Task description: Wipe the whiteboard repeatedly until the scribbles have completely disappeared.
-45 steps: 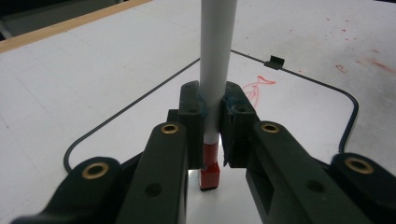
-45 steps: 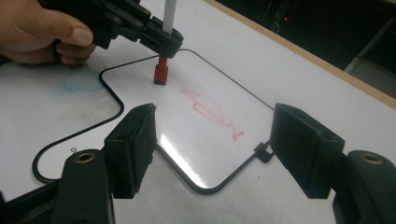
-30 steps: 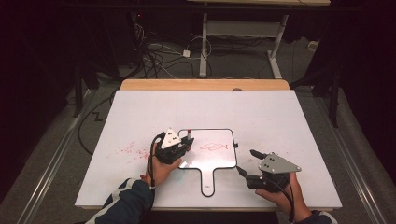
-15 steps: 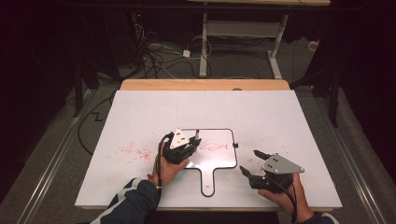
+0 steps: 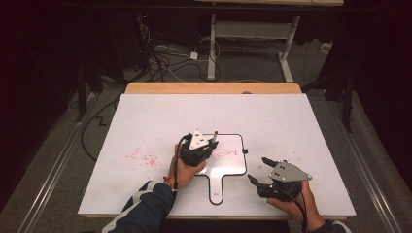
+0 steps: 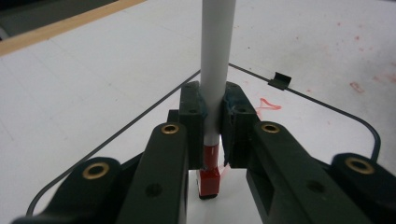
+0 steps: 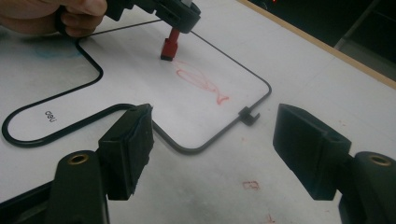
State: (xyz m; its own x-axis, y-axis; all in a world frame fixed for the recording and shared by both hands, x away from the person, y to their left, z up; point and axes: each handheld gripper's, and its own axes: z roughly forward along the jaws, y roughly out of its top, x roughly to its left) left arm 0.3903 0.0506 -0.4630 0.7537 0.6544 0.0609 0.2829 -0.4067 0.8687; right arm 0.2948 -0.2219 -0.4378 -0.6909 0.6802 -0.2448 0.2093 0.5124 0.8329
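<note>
A small white board with a thin black frame (image 5: 243,143) and a handle lies on the white table. A red scribble (image 5: 226,153) (image 7: 200,82) is drawn on it. My left gripper (image 5: 209,145) (image 6: 214,100) is shut on a white marker (image 6: 215,56), held upright over the board's left part. The marker's red lower end (image 7: 169,46) hovers just above the board beside the scribble. My right gripper (image 5: 257,169) (image 7: 217,123) stands open with nothing between its jaws, right of the board's handle, near the board's lower right corner.
Red smudges (image 5: 142,158) mark the table left of the board, and fainter ones (image 7: 250,185) lie near my right gripper. A small black clip (image 7: 247,115) sits on the board's frame. The table's far wooden edge (image 5: 214,88) borders a floor with cables.
My left gripper has carried the marker to the right, from the board's left edge in over its surface. The right gripper has stayed about where it was.
</note>
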